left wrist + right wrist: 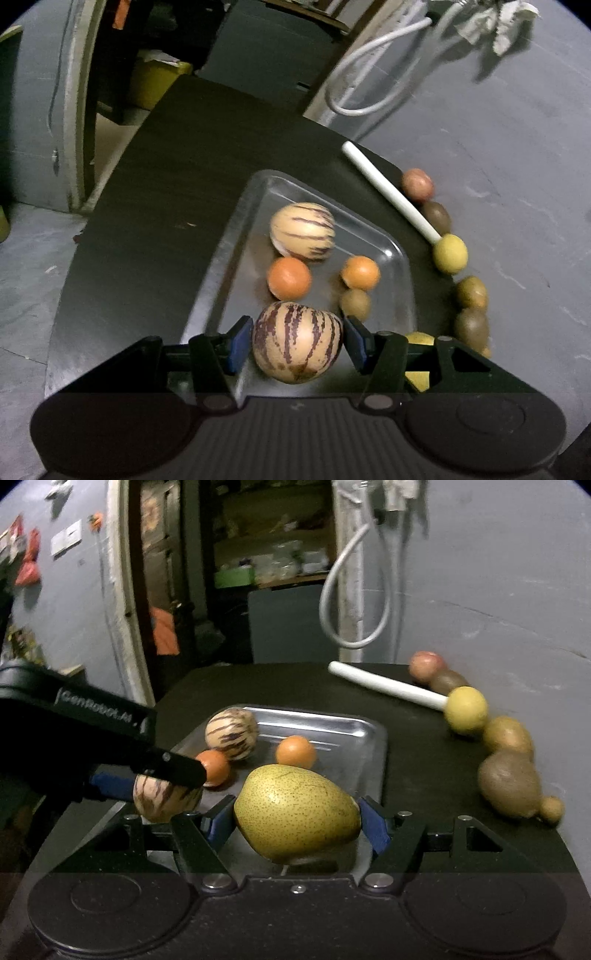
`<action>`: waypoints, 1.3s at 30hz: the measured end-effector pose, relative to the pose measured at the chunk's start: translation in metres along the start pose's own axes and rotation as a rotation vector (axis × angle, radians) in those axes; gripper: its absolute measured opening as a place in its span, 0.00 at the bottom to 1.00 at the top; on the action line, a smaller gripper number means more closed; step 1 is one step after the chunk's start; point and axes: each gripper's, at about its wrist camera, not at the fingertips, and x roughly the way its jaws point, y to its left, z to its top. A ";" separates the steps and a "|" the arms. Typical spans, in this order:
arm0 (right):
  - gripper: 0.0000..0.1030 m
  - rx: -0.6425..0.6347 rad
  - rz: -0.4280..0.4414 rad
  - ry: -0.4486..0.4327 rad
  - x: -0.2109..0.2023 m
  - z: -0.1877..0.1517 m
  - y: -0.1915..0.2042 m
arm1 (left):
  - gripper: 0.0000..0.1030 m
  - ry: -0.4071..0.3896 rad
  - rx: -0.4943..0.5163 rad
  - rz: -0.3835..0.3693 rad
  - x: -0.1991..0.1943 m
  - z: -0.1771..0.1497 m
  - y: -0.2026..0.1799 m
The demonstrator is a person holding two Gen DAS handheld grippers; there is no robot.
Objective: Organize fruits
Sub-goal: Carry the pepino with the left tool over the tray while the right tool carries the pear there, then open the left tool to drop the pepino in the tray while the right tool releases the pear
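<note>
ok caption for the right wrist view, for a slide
Right gripper clamps a speckled yellow pear above the metal tray, while the left gripper holds a striped pepino melon beside it.

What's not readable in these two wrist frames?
- Left wrist: pear mostly hidden behind the left gripper.
- Right wrist: kiwi in the metal tray hidden behind the pear.
- Right wrist: whether the pear touches the tray; right gripper body blocks the underside.

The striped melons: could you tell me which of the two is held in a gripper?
The near striped melon, clamped by the left gripper over the tray; the other striped melon lies free farther back.
</note>
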 end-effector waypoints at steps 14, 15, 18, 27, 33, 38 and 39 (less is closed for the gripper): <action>0.70 -0.063 0.040 0.040 0.022 0.000 0.001 | 0.56 -0.019 0.014 0.029 0.014 0.004 0.003; 0.70 -0.066 0.040 0.037 0.022 0.000 0.001 | 0.56 -0.020 0.013 0.029 0.014 0.004 0.003; 0.70 -0.068 0.041 0.037 0.022 -0.001 0.001 | 0.56 -0.020 0.012 0.029 0.014 0.005 0.003; 0.73 -0.087 0.050 0.047 0.024 0.001 0.002 | 0.56 -0.005 0.029 0.038 0.014 0.006 0.000; 0.82 -0.068 0.047 0.043 0.015 0.001 0.002 | 0.68 0.002 0.054 0.048 0.009 0.005 -0.005; 0.89 -0.046 0.033 0.028 -0.003 -0.001 0.006 | 0.84 -0.011 0.078 0.030 -0.009 0.002 -0.007; 0.91 -0.044 0.030 0.024 -0.007 -0.002 0.008 | 0.88 -0.013 0.078 0.025 -0.014 0.002 -0.007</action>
